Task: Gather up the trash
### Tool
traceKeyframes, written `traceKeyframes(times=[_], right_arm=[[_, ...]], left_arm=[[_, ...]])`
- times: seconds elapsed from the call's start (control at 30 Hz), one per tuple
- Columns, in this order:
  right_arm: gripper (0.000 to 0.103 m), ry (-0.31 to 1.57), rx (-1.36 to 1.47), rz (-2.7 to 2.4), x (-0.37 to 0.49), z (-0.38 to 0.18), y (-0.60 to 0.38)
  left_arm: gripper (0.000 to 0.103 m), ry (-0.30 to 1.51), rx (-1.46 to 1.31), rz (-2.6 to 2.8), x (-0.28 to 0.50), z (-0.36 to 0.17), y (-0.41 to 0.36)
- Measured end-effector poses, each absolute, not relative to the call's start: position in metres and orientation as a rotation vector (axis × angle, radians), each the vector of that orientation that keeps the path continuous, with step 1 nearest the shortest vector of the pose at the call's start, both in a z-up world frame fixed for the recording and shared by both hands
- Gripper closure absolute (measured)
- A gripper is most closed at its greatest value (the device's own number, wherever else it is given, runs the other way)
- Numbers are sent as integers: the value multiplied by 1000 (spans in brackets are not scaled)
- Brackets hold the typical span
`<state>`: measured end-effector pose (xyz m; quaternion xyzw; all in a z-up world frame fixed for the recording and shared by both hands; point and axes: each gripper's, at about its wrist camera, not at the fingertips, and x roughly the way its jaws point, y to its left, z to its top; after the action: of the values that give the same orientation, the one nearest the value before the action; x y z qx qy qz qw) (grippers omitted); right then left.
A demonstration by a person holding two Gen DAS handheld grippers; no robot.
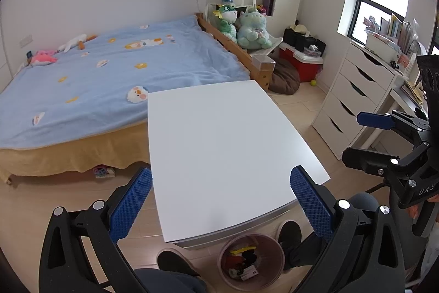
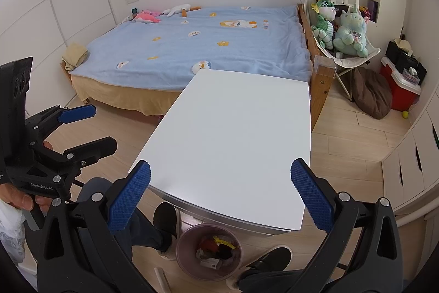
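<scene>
both grippers wide open, empty, above white table (image 1: 219,133); trash in bin (image 1: 251,258).

bare white table (image 1: 219,139), bin (image 1: 251,260) below, bed (image 1: 109,73) behind

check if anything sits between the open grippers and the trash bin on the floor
Partly. The white table lies under both open grippers, left and right, and its near edge overhangs the far rim of the pink trash bin. The person's shoes flank the bin on both sides. Its near opening is uncovered from above.
</scene>
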<state>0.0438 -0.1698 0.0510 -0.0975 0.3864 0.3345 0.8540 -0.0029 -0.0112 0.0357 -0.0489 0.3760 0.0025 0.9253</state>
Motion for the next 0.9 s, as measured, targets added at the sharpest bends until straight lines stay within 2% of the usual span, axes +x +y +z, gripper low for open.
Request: traceKeyframes(times=[0.9], right_arm=[[3, 814, -207, 703, 43, 51, -169]], left_arm=[[6, 774, -102, 2, -4, 34, -14]])
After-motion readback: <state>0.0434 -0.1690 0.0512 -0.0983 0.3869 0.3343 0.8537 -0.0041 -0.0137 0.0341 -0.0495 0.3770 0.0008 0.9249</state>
